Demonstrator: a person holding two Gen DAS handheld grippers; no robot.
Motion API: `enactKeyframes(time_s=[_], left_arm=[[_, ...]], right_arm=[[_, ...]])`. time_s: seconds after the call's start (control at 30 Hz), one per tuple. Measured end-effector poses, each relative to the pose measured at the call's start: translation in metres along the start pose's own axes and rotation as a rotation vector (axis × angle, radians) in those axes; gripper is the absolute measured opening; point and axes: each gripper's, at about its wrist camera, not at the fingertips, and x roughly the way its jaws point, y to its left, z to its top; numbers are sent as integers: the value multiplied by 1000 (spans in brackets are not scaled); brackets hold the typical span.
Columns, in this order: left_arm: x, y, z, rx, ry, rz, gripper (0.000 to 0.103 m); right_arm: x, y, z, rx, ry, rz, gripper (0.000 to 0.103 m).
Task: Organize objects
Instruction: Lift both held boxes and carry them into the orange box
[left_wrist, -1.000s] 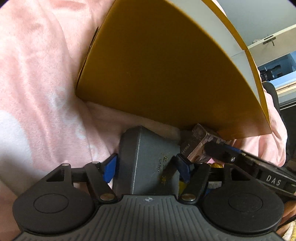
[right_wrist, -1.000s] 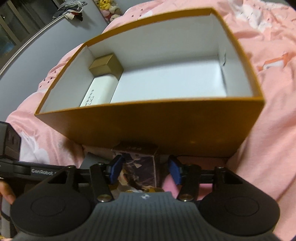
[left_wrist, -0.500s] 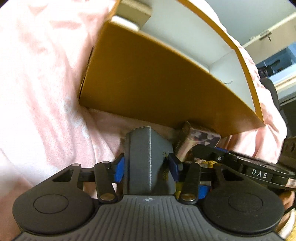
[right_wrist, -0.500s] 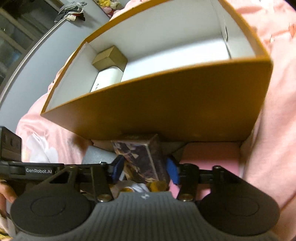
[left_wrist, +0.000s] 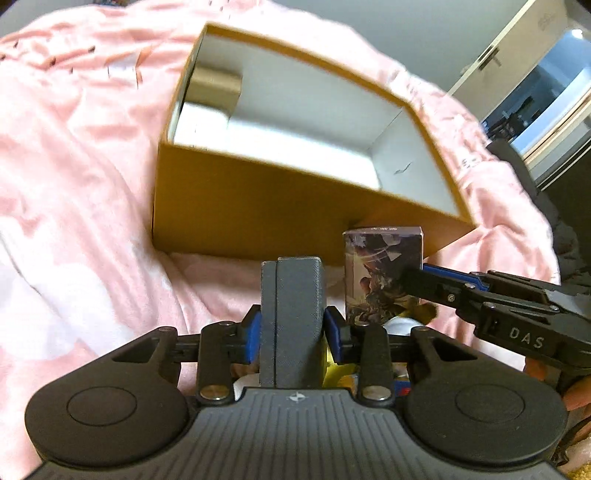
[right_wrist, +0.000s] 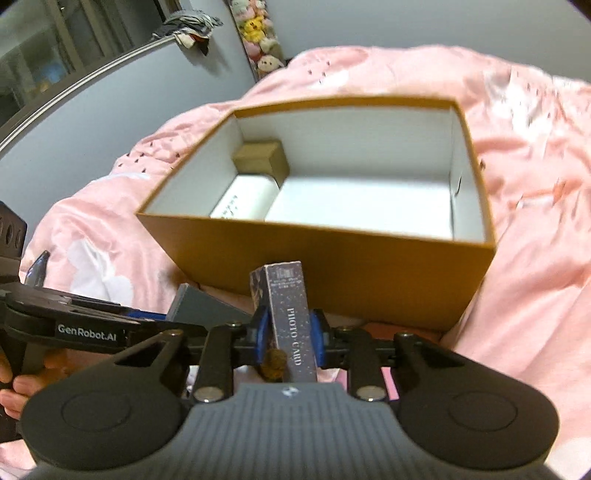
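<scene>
My left gripper (left_wrist: 291, 328) grips a dark grey box (left_wrist: 295, 288) upright between its blue pads, jaws still closing on it. My right gripper (right_wrist: 288, 332) squeezes a dark printed photo card box (right_wrist: 290, 299) by its narrow sides, jaws also closing. Both boxes hang just in front of the near wall of an open orange box (right_wrist: 332, 266) with a white inside. In the left wrist view the card box (left_wrist: 380, 269) is to the right of the grey one. A small gold box (right_wrist: 262, 158) and a white box (right_wrist: 243, 199) lie in the orange box's far left corner.
The orange box (left_wrist: 258, 206) rests on a rumpled pink blanket (left_wrist: 74, 184). Several small items lie under the grippers, mostly hidden. A hand (right_wrist: 11, 391) holds the left gripper's handle. Plush toys (right_wrist: 258, 33) sit by the far wall, and a cupboard (left_wrist: 517, 55) stands at the right.
Both grippers closed on their boxes and lifted them off the blanket. The views rose, so the inside of the orange box shows now.
</scene>
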Motion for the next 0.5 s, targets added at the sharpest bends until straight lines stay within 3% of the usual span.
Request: enactKeyframes(time_s=[0.33,0.5], left_arm=[[-24,-44,37,41,-145,-47,40],[-40,-50,61,50,-241,-47,40]], right_arm=[[-55,11,17,-45,-141,-43,25],[-69,3,40,21,-186,48,24]])
